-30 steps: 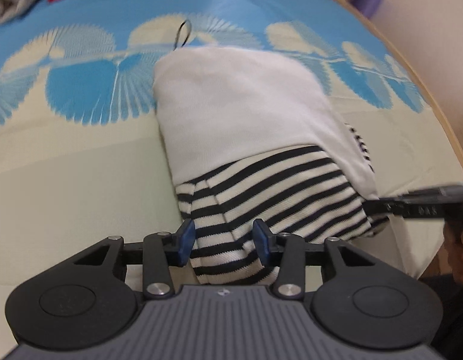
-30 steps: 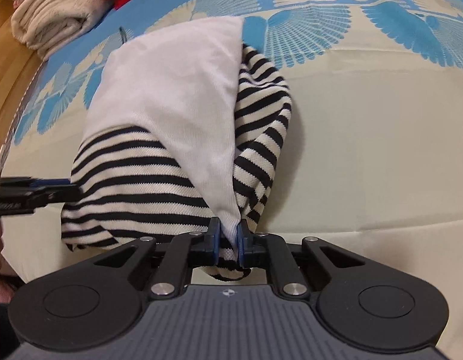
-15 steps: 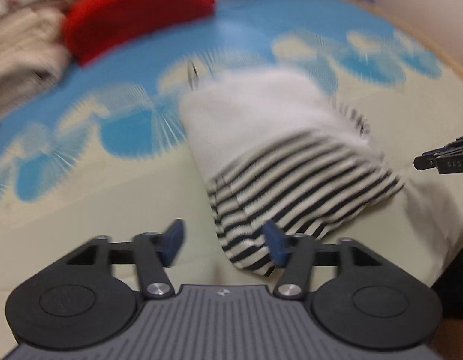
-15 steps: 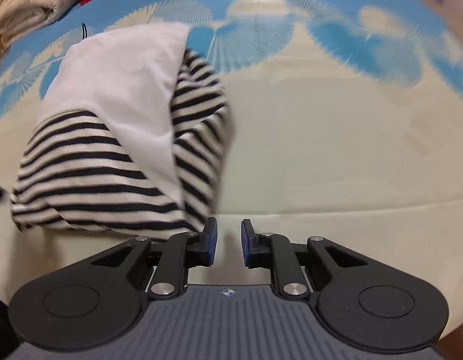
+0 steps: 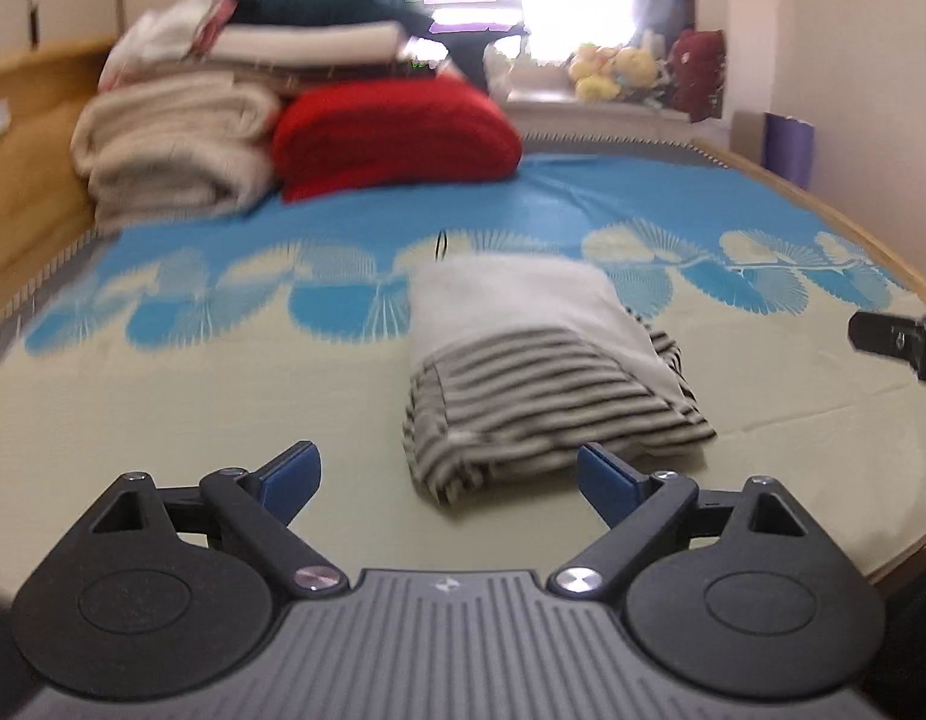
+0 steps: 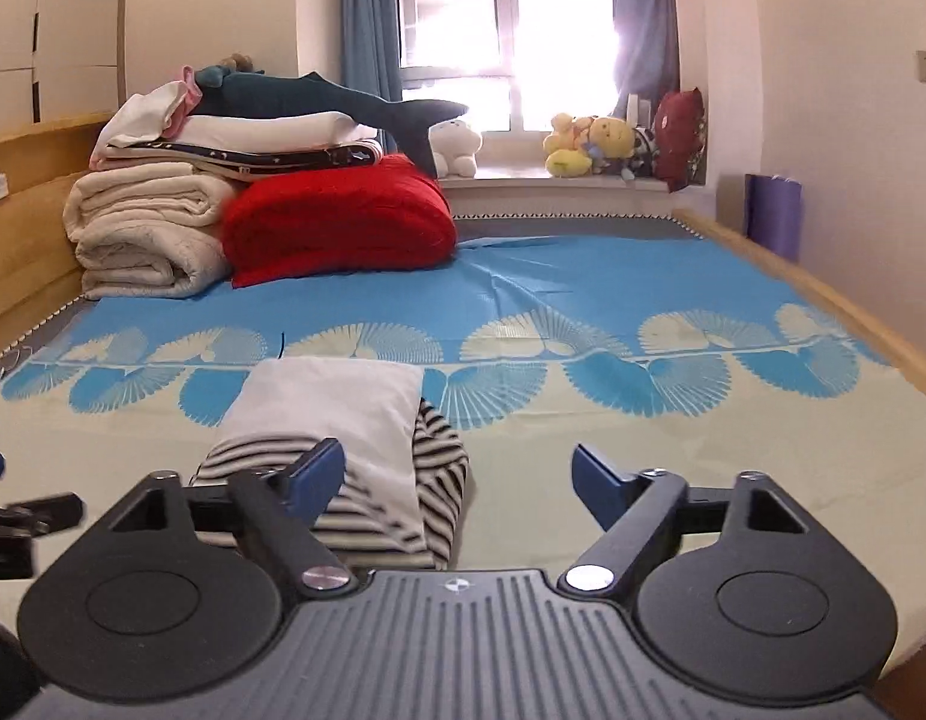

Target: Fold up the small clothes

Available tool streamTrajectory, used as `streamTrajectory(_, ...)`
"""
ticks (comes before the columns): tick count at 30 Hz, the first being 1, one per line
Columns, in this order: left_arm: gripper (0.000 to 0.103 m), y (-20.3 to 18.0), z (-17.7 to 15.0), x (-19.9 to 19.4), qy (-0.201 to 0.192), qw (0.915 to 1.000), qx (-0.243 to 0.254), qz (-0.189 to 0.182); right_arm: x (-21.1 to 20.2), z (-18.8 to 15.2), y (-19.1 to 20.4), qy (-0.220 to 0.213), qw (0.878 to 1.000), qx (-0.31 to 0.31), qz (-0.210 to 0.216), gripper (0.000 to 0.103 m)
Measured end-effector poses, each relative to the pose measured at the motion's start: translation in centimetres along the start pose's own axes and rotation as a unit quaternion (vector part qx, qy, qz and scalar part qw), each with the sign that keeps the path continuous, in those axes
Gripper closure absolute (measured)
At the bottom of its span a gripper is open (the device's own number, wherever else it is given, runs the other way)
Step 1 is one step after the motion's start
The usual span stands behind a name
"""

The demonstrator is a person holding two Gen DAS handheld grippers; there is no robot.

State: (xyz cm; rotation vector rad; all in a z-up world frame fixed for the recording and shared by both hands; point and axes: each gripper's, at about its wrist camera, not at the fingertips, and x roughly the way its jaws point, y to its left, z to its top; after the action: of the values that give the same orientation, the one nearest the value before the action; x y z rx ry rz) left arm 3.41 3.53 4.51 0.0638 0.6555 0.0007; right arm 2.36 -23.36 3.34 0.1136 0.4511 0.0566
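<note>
A folded garment (image 5: 523, 330), plain white at the far end and black-and-white striped at the near end, lies flat on the blue and cream bed sheet (image 5: 222, 396). My left gripper (image 5: 447, 468) hovers just short of its near edge, jaws opening wide, pads touching nothing. In the right wrist view the garment (image 6: 330, 402) sits low and left. My right gripper (image 6: 456, 462) is also opening, with only bare sheet between its fingers. The tip of each gripper shows at the edge of the other's view: right gripper (image 5: 895, 339), left gripper (image 6: 18, 516).
At the head of the bed are a pile of folded beige blankets (image 6: 144, 228), a red blanket (image 6: 336, 222) and a plush shark (image 6: 342, 102). Soft toys (image 6: 589, 144) line the window sill. A wooden bed frame (image 6: 823, 288) runs along the right, with a purple roll (image 6: 772, 216) behind it.
Both grippers let go of the striped end of the garment, opened wide, and drew back and up. The garment now lies folded and free on the sheet.
</note>
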Motion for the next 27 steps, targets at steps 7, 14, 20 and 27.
streamTrajectory(7,0.008,-0.3,-1.1,-0.7,0.030,0.9983,-0.051,-0.003,-1.4,-1.9,2.0,0.017,1.000,-0.002,-0.002,0.017)
streamTrajectory(14,0.008,-0.3,-1.4,0.2,0.027,0.9995,-0.014,0.000,-0.8,-2.4,3.5,0.043,0.999,-0.017,0.000,0.016)
streamTrajectory(20,0.008,0.4,-1.6,1.3,0.048,0.9983,-0.033,0.006,-0.4,-2.9,4.4,0.057,0.998,-0.031,0.004,0.015)
streamTrajectory(27,0.008,0.2,-1.7,2.0,0.053,0.9977,-0.042,0.005,0.2,-3.6,4.5,0.070,0.996,-0.046,0.010,0.015)
